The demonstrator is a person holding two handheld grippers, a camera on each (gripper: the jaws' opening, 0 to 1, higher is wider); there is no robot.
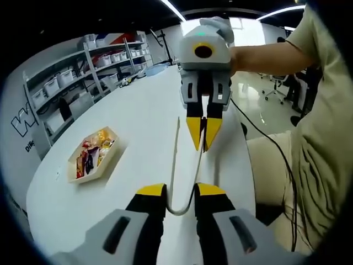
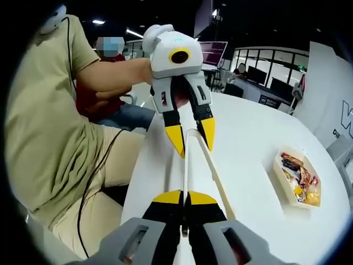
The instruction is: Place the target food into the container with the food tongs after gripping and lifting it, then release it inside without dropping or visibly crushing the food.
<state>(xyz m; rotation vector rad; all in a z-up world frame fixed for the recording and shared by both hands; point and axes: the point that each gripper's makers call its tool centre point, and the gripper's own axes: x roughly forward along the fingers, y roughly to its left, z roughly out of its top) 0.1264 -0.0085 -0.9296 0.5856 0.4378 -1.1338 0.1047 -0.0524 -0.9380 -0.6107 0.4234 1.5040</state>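
R hand-held gripper (image 1: 203,134) clamped on tongs (image 1: 185,171), L hand-held gripper (image 2: 193,138) apart round them, above table (image 1: 110,193).

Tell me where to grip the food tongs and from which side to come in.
Grip the food tongs across their two arms, partway between the bend and the tips, so squeezing closes them. The right gripper already pinches the arms; the left gripper stands around the bend. Approach from the bend end, along the tongs' length, probably.

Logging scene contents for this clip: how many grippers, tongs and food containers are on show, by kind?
Grippers: 2, the left gripper and the right gripper
Food tongs: 1, the tongs held between both grippers over the white table
Containers: 1, the container holding assorted wrapped food
Total: 4
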